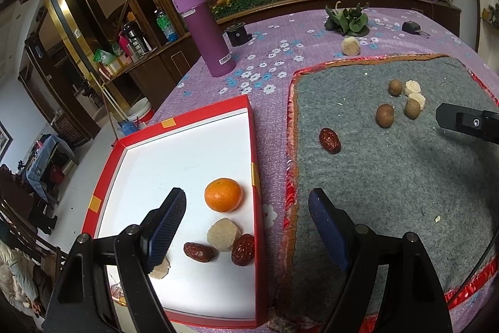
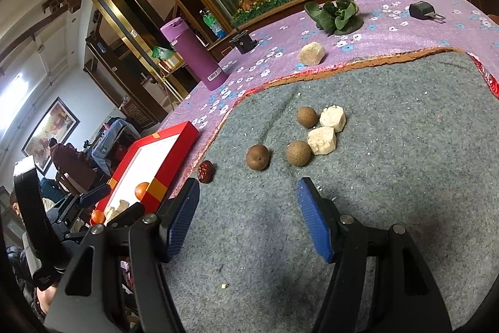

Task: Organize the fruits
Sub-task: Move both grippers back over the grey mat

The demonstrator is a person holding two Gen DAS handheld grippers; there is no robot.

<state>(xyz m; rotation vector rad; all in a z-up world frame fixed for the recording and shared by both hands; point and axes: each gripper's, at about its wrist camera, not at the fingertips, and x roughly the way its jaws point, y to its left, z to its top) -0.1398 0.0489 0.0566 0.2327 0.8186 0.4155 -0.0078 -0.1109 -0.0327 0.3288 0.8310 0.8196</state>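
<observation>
So the red box (image 1: 253,145) sat on the tabletop (image 1: 271,52) at about 9 o'clock from the grey mat (image 1: 405,177), which looked like the sorting setup: loose stuff on the mat, sorted stuff in the box. Already in the box were an orange (image 1: 223,194), two dates (image 1: 199,252) and a couple of pale chunks (image 1: 223,234), bunched toward its near right corner.

The left hand-held gripper (image 1: 249,220) hovered over the box's right wall with its jaws wide and nothing in them, my guess being it had just let something go. The right hand-held gripper (image 2: 248,214) was also spread wide and empty, low over the mat.

Left on the mat: one wrinkly dark-red date (image 2: 205,171) near its 9 o'clock edge, three round brown longans (image 2: 257,157), and two crumbly cream blocks (image 2: 322,140) touching each other. One more pale chunk (image 2: 311,53) sat off the mat at 12 o'clock.
</observation>
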